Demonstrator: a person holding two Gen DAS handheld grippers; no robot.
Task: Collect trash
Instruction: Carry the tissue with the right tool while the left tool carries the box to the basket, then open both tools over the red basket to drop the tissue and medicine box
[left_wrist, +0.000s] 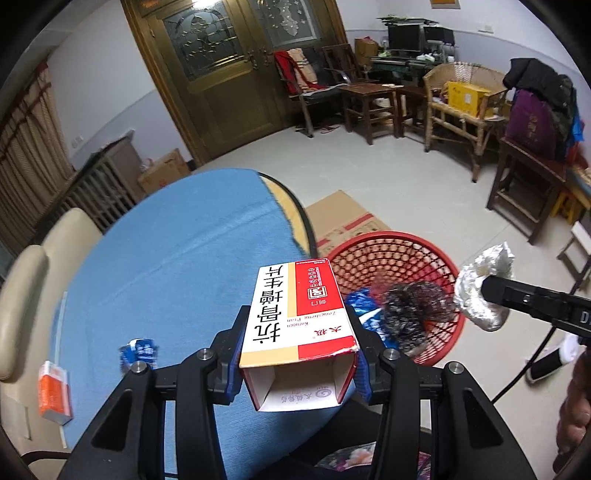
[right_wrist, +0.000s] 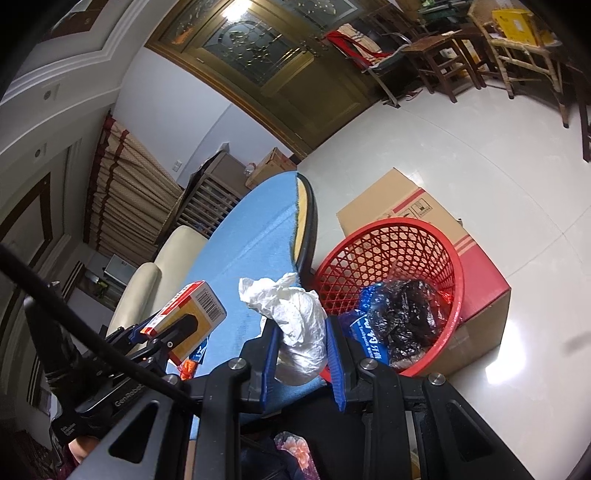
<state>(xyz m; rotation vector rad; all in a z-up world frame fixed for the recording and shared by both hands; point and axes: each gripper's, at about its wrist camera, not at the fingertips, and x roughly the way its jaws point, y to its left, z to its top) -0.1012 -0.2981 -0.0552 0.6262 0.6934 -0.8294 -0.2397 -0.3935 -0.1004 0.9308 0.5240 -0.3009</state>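
My left gripper is shut on a red and white medicine box with one end open, held over the edge of the blue-covered table. The same box shows at the left of the right wrist view. My right gripper is shut on a crumpled white plastic wad; in the left wrist view that wad hangs just right of the red mesh basket. The basket stands on the floor beside the table and holds a blue wrapper and a dark bag.
On the table lie a small crumpled blue wrapper and an orange and white box. A cardboard carton stands behind the basket. A cream chair sits at the table's left; wooden chairs line the far wall.
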